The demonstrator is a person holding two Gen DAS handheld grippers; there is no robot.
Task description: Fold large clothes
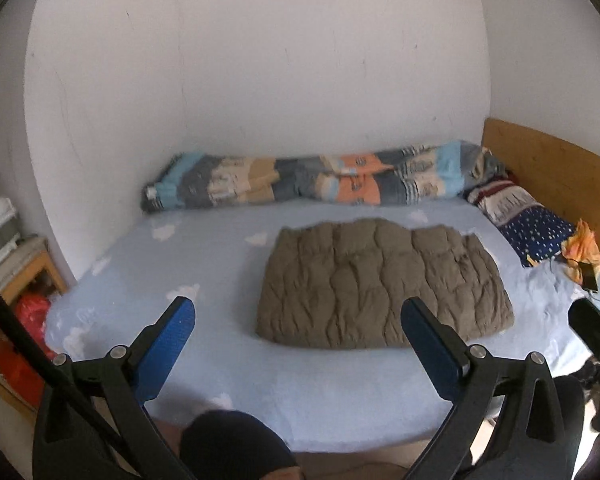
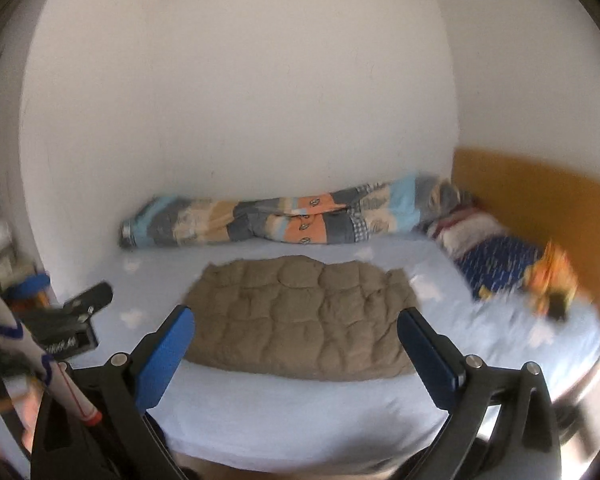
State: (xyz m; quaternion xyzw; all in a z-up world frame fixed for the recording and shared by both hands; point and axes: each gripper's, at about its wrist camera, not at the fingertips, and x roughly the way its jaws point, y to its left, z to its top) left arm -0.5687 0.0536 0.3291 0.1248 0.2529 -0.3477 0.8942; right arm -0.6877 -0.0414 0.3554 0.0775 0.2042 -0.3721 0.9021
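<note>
Brown quilted garment [image 1: 384, 284] lies flat mid-bed, already a compact rectangle on the light-blue sheet [image 1: 204, 264] — looks folded at least once, my read. In the right wrist view it sits dead ahead at 12 o'clock [image 2: 300, 316], near edge just past the fingertips.

Left gripper [image 1: 298, 322] spread wide, holding nothing, hovering off the near edge of the bed. Right gripper [image 2: 296, 330] same — wide, empty. Right view is motion-blurred, so fine detail there is unreliable.

Handling, judged from the puffy stitched panels: padded, soft, light for its bulk, springy — will want to loft back open after a fold. Shell fabric probably slick, so a shallow pinch may slip. No stiffness; it will sag between two grip points.

Where to grab: the two near corners, roughly 5 and 7 o'clock on the garment, biting through all layers at the hem, not the top panel alone.

Patterned rolled duvet [image 1: 312, 180] at 12 against the wall, pillow [image 1: 528, 220] at 2 — both well apart from the garment.
</note>
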